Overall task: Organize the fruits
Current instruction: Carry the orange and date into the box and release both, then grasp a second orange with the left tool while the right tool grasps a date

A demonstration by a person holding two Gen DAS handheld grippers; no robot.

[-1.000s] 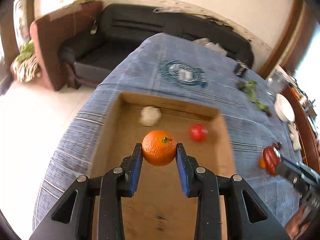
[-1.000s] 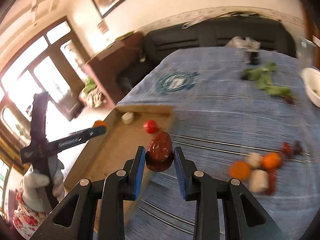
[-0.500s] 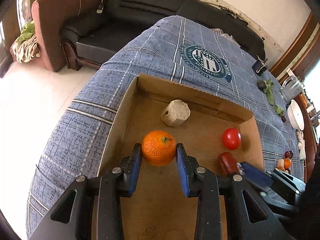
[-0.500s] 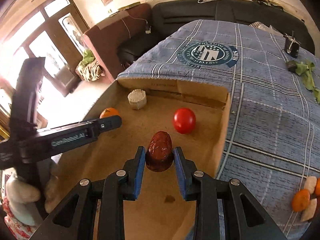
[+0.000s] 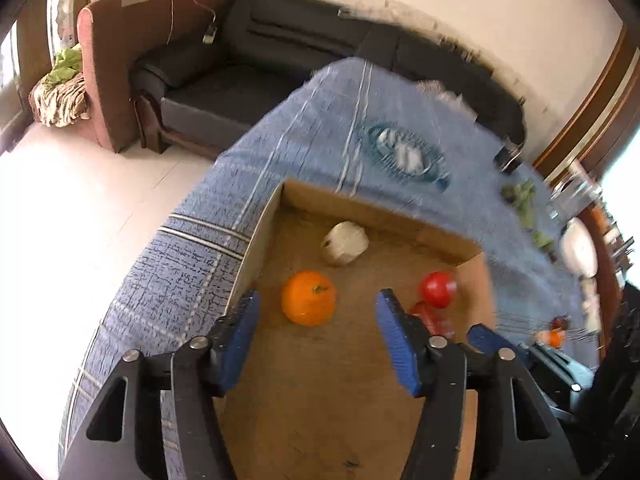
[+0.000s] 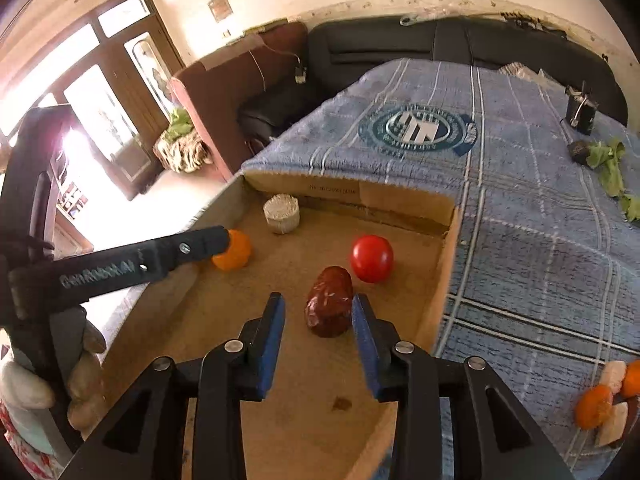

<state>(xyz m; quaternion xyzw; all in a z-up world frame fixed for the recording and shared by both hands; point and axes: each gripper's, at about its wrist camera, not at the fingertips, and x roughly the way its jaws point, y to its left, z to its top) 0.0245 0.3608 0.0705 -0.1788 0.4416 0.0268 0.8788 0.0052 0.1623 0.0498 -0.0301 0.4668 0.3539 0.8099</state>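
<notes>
An orange (image 5: 308,298) lies on the floor of the cardboard box (image 5: 256,248). My left gripper (image 5: 316,298) is opening, its blue pads well clear of the orange on both sides. A dark red fruit (image 6: 329,306) stands on the box floor between the pads of my right gripper (image 6: 317,300). That gripper is opening too, with a clear gap at the left pad and the fruit close against the right one. A red tomato (image 6: 371,258) and a pale ridged lump (image 6: 281,213) also lie in the box. The right wrist view shows the orange (image 6: 234,256) partly behind a left finger (image 6: 192,246).
The box sits at the near left corner of a table under a blue plaid cloth (image 6: 520,220). Several loose fruits (image 6: 596,404) lie on the cloth to the right, green leaves (image 6: 610,168) and a black clip (image 6: 580,110) farther back. A dark sofa (image 6: 400,44) stands beyond.
The left jaws have spread and the orange has dropped from them to the box floor. The right gripper came over the box, sank, and its pads have parted from the dark red fruit.
</notes>
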